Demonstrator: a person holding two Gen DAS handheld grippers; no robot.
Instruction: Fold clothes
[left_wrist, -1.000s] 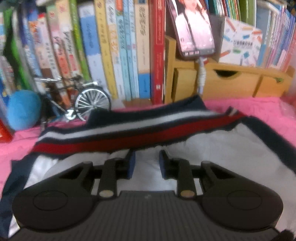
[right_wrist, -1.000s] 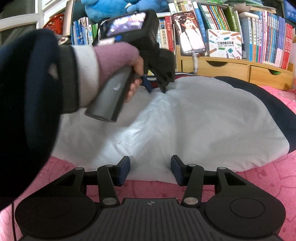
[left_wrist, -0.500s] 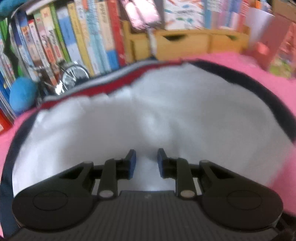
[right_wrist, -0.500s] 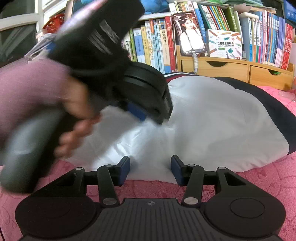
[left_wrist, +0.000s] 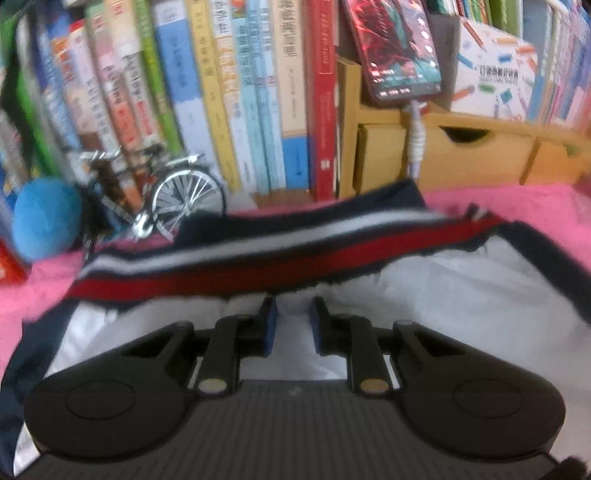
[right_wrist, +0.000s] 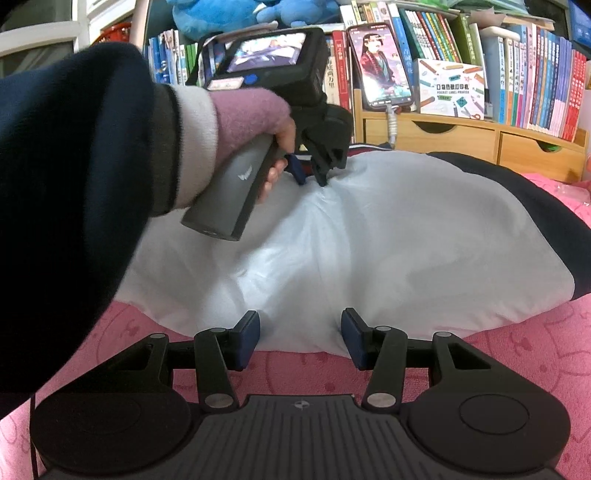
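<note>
The left tool (left_wrist: 293, 325) is back at the far side of the garment (right_wrist: 406, 240), its tips just short of the striped band (left_wrist: 258, 266). Half a second ago it was swung away from that band, out over the middle of the white lining. Its jaws are closing, narrower than a second ago. A ridge of white lining stands between the blue pads, and creases fan out from the tips in the right wrist view. I judge that the pads have not yet clenched the cloth.

The right tool (right_wrist: 300, 339) has not shifted. It sits at the edge farthest from the striped band, released, its pads standing apart on either side of the near hem without pinching it.

The garment lies spread, lining up, on the pink cover (right_wrist: 517, 350), with the striped band at the end nearest the books (left_wrist: 221, 92).

For the task, this looks like the left side settling on its hold by the band, ready to carry that end over towards the right tool's edge. No fold is made yet.
</note>
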